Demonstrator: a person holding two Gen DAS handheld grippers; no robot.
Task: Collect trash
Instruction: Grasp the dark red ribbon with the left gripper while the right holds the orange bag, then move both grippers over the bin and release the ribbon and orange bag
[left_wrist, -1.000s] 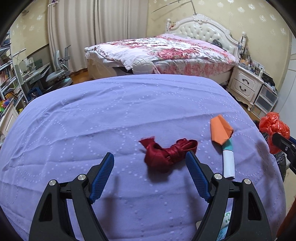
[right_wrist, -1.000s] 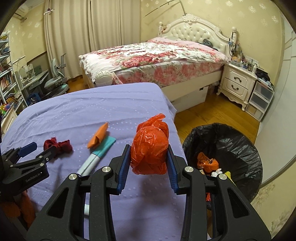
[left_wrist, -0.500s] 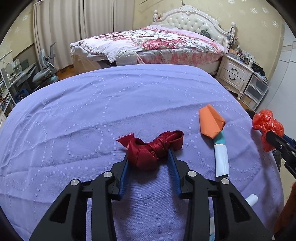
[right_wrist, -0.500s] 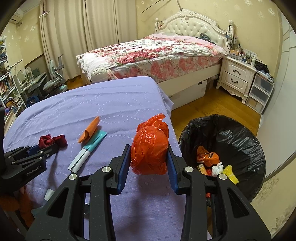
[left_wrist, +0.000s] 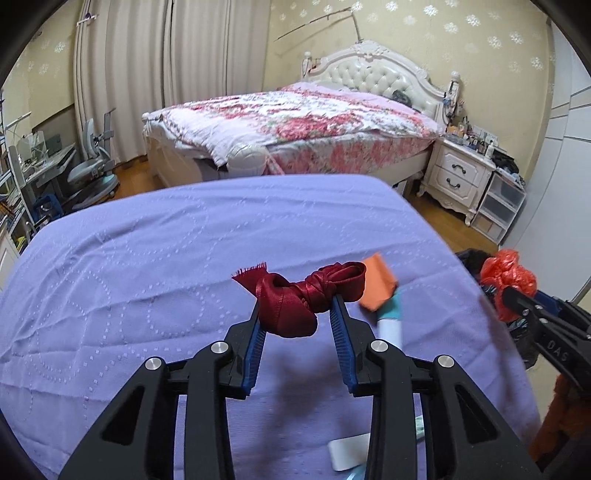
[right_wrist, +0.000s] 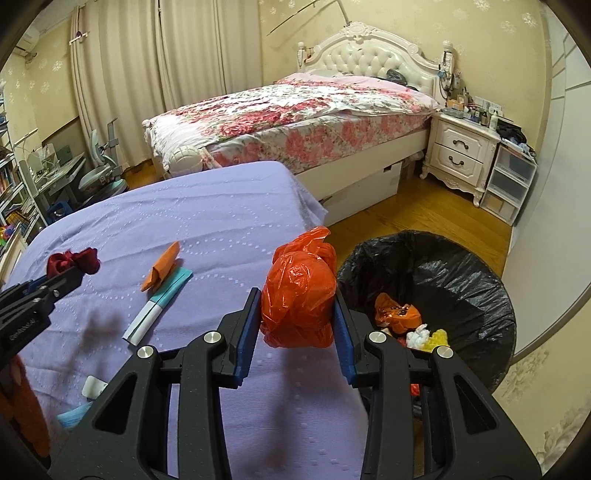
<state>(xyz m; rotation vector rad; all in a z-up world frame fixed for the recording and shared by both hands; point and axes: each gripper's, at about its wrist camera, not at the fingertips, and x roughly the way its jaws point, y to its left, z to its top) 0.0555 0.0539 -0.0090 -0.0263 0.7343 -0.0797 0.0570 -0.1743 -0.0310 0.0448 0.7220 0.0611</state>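
My left hand-held gripper (left_wrist: 297, 314) has closed on the ribbon (left_wrist: 301, 297) and lifted it; my right (right_wrist: 295, 317) grips the bag (right_wrist: 299, 295). Next: the bin (right_wrist: 461, 266) to its right.

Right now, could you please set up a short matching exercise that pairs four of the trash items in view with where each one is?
Things:
1. knotted dark red satin ribbon
2. crumpled orange-red plastic bag
3. folded orange paper
4. small yellow crumpled scrap

Places:
A. inside the black-lined trash bin
B. lying on the purple bedspread, on a teal and white tube
C. between the pads of the left gripper, whose jaws are closing
D. clamped in the right gripper

Pairs: 1-C, 2-D, 3-B, 4-A
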